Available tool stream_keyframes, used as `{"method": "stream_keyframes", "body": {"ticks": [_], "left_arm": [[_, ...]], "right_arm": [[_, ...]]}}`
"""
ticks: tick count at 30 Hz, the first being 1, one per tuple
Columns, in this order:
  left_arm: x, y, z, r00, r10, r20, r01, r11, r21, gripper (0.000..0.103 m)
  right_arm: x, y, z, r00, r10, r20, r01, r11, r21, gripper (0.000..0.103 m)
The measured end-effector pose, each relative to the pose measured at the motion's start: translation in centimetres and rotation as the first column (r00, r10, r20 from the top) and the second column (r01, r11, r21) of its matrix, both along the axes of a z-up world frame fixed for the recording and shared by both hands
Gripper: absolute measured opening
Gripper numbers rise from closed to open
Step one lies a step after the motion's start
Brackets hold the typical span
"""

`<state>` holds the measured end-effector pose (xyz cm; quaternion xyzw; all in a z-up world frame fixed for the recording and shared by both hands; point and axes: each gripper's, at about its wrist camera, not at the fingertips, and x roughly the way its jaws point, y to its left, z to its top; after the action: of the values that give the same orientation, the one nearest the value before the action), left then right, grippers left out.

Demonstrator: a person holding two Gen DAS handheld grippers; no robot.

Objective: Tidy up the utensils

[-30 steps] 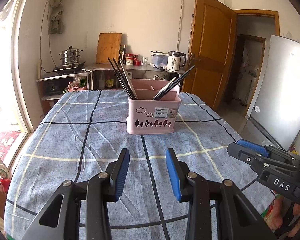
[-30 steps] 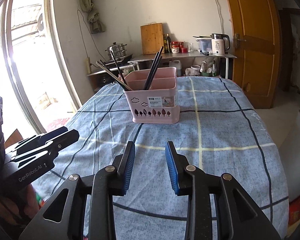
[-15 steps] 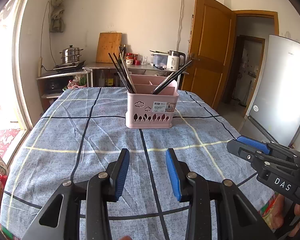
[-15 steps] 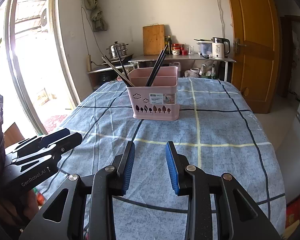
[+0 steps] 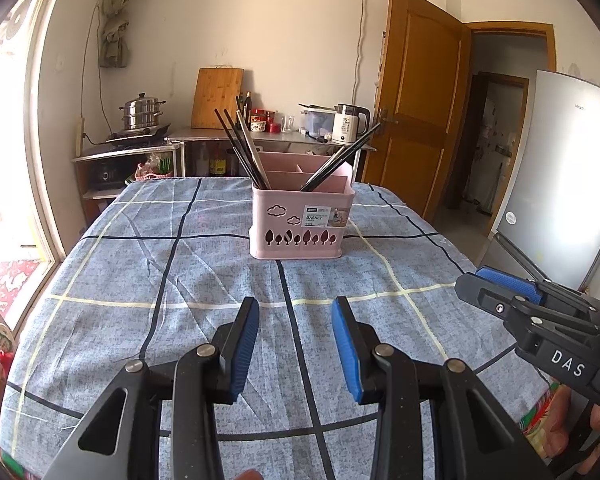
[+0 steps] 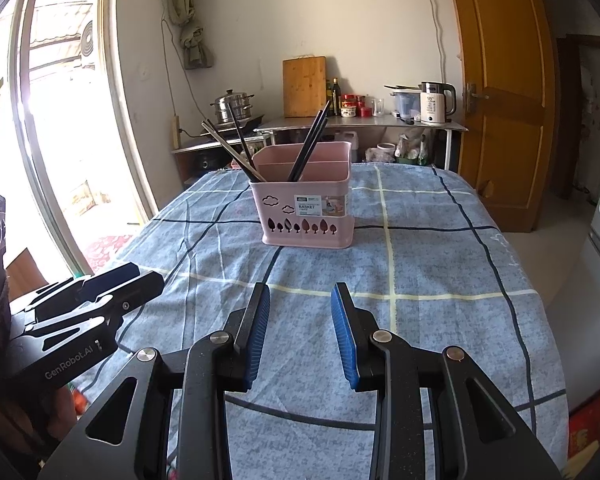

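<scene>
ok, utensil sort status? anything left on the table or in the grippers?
Looks finished or nearly so: the chopsticks stand in the pink basket, in two bunches. Nothing in hand: left gripper and right gripper are both open and empty, short of the basket. No loose utensils show on the tablecloth.

A blue checked cloth covers the tabletop (image 5: 204,280). Beyond its far edge, toward 12 o'clock, a metal counter (image 6: 364,123) stands against the white wall. On it a wooden cutting board (image 5: 217,98) leans upright, with dark bottles and red jars (image 6: 354,105) just beside it and a white electric kettle (image 6: 436,103) further toward 1 o'clock. At 11 o'clock a steel steamer pot (image 5: 143,112) sits on a stove. A brown wooden door (image 5: 418,132) stands open at 2 o'clock, and a grey refrigerator (image 5: 568,184) stands at 3 o'clock. Bright glass doors (image 6: 60,120) fill 10 o'clock.
</scene>
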<state>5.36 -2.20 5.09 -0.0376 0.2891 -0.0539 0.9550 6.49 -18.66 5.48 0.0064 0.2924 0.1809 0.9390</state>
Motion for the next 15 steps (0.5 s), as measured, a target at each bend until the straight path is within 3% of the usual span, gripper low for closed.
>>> {"method": "stream_keyframes", "body": {"ticks": [15], "left_arm": [[-0.11,-0.11,0.01,1.000,0.001,0.010,-0.001,1.000,0.006,0.037]], "right_arm": [[-0.14,0.05,0.14,1.000,0.001,0.012,-0.001,1.000,-0.004,0.033]]}}
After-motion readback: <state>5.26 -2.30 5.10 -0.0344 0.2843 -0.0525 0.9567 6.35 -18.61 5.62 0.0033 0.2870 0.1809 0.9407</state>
